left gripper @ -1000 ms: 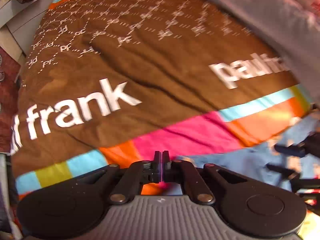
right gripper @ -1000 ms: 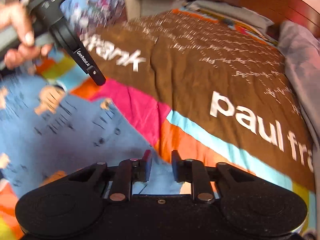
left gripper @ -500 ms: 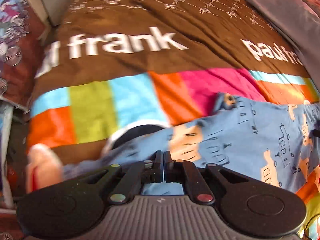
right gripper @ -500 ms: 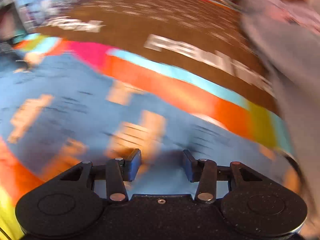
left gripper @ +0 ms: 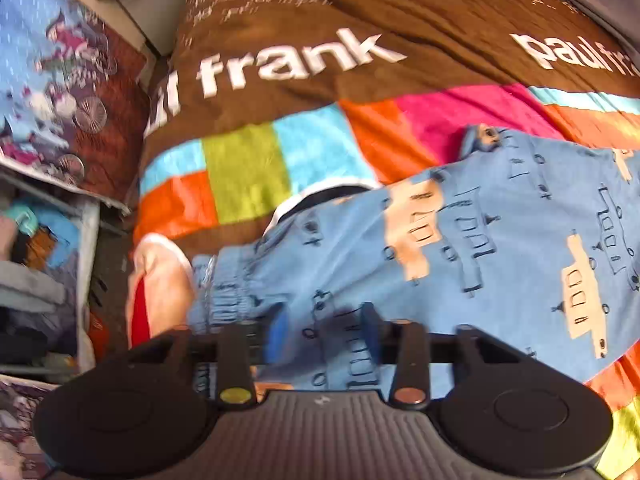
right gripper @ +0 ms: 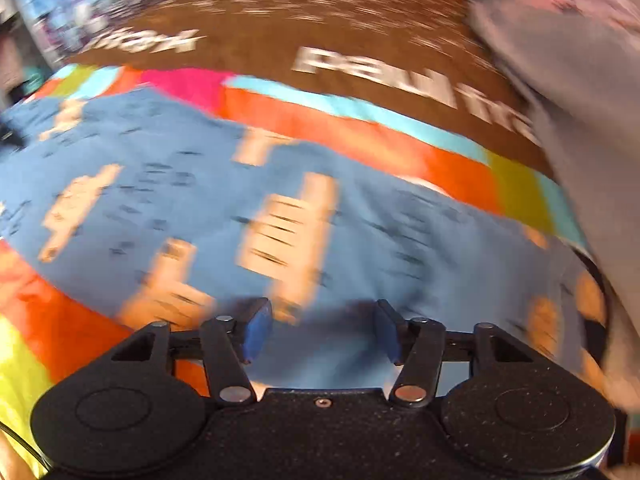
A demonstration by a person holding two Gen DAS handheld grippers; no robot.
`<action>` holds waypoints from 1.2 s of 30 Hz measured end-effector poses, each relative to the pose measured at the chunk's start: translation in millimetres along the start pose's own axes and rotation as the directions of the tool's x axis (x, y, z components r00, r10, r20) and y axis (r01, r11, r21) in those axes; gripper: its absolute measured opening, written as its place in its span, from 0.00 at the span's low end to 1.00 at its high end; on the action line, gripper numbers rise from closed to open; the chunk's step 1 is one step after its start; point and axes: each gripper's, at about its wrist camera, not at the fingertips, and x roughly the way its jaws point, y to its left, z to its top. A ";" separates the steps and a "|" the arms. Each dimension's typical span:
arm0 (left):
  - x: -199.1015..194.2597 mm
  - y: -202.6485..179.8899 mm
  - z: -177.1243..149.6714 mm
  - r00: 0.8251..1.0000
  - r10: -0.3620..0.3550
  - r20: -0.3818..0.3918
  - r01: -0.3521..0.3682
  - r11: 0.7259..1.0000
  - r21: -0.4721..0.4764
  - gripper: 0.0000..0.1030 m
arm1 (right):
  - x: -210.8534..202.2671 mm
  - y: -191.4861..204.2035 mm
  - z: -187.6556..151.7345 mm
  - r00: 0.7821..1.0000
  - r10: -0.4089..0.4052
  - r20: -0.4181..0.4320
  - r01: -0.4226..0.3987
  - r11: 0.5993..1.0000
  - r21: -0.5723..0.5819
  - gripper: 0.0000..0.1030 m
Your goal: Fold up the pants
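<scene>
Pants under both spread claws — gathered waistband visible only from left wrist.

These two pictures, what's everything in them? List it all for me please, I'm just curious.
pants: one pair, blue with peach vehicle prints, spread on the blanket, elastic waistband near the left claw.
blanket: one, brown with white "paul frank" lettering and a band of bright colour blocks, covering the bed.
grey fabric: one piece, grey, at the right edge of the bed in the right view.
shelf: one, holding mixed clutter, left of the bed.
left claw: one, black with blue pads, open over the pants.
right claw: one, black with blue pads, open over the pants.
</scene>
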 end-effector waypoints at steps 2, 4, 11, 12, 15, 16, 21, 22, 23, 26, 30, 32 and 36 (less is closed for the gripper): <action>-20.2 -30.5 3.8 0.998 -0.012 0.068 0.008 0.999 0.049 0.82 | -16.8 -35.1 -7.4 0.999 -0.048 -0.013 0.049 0.995 0.086 0.57; -38.5 -71.1 10.6 0.991 -0.057 0.123 0.045 0.994 0.100 0.91 | -39.1 -50.9 -12.5 0.999 -0.037 -0.002 0.037 0.989 0.141 0.58; -55.7 -218.7 34.6 0.964 -0.252 0.090 0.208 0.916 0.342 0.99 | -84.3 -38.4 -35.6 0.999 0.009 -0.031 0.005 0.911 0.413 0.80; -51.2 -232.1 36.9 0.965 -0.250 0.074 0.205 0.903 0.377 0.99 | -86.9 -35.0 -39.7 0.999 0.026 -0.037 -0.006 0.886 0.463 0.80; -35.5 -254.0 46.6 0.977 -0.209 0.034 0.172 0.877 0.449 0.98 | -98.1 -27.6 -55.7 0.996 0.061 -0.059 -0.021 0.845 0.534 0.83; -33.7 -256.1 50.8 0.980 -0.198 0.031 0.162 0.875 0.457 0.98 | -99.5 -26.0 -59.5 0.996 0.067 -0.062 -0.023 0.843 0.537 0.84; -34.8 -257.8 91.5 0.953 -0.304 0.013 0.268 0.857 0.440 0.98 | -96.1 -46.5 -69.4 0.999 0.049 -0.011 -0.037 0.862 0.505 0.84; -35.1 -259.7 103.7 0.936 -0.352 0.006 0.317 0.849 0.423 0.98 | -93.2 -55.4 -69.3 0.999 0.043 0.014 -0.044 0.864 0.502 0.84; -34.3 -265.0 116.1 0.919 -0.394 -0.002 0.360 0.838 0.409 0.98 | -89.9 -65.0 -68.8 0.999 0.032 0.038 -0.047 0.866 0.498 0.84; -32.1 -294.4 150.2 0.870 -0.494 -0.005 0.448 0.785 0.427 0.98 | -72.3 -92.3 -64.1 0.997 0.009 0.073 -0.045 0.860 0.509 0.78; -26.3 -349.8 179.3 0.822 -0.565 -0.064 0.513 0.688 0.513 0.84 | -46.9 -119.6 -61.1 0.997 0.012 0.081 -0.060 0.777 0.627 0.61; -18.2 -375.7 188.2 0.801 -0.585 -0.128 0.556 0.647 0.522 0.74 | -38.0 -124.3 -60.2 0.997 0.000 0.081 -0.054 0.751 0.658 0.58; -2.7 -419.7 191.3 0.801 -0.556 -0.221 0.567 0.588 0.577 0.61 | -28.5 -133.7 -67.6 0.995 0.018 0.095 -0.083 0.658 0.748 0.55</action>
